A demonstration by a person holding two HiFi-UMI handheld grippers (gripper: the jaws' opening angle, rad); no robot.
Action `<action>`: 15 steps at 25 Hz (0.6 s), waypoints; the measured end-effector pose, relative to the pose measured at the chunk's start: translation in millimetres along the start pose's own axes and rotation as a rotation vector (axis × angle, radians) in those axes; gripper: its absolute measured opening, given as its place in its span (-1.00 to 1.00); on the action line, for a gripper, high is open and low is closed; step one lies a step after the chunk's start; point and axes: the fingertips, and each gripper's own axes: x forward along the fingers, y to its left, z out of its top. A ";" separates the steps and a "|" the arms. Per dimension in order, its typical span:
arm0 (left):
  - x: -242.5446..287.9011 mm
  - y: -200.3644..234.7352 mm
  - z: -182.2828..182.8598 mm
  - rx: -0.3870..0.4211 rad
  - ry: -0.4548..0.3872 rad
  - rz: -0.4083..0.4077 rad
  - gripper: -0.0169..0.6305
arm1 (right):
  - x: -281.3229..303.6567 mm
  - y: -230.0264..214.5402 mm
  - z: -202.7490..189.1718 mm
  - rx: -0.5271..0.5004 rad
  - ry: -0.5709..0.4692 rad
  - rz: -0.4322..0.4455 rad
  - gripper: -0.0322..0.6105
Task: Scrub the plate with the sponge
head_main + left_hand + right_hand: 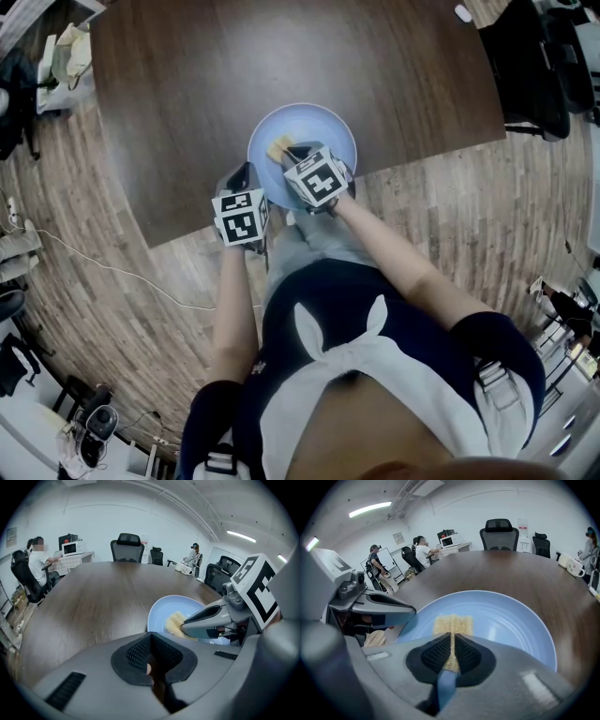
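A light blue plate lies on the dark brown table, close to its front edge. My right gripper hangs over the plate's near left part, shut on a yellow sponge that rests flat on the plate. In the right gripper view the sponge sticks out past the closed pads onto the plate. My left gripper is at the table's edge just left of the plate, apart from it, shut with nothing in it. From the left gripper view the plate and sponge lie to the right.
Black office chairs stand at the table's far end. A seated person works at a side desk beside a microwave; another person stands at the back right. Wood floor with a cable lies below the table edge.
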 end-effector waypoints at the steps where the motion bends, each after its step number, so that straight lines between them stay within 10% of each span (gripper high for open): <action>1: -0.1 0.3 0.1 -0.001 0.000 -0.001 -0.95 | 0.6 1.8 0.2 -0.001 -0.001 0.003 -0.83; 15: -2.7 2.2 4.5 -0.006 -0.004 0.011 -0.95 | 8.5 32.4 -1.9 -0.018 0.006 0.081 -0.83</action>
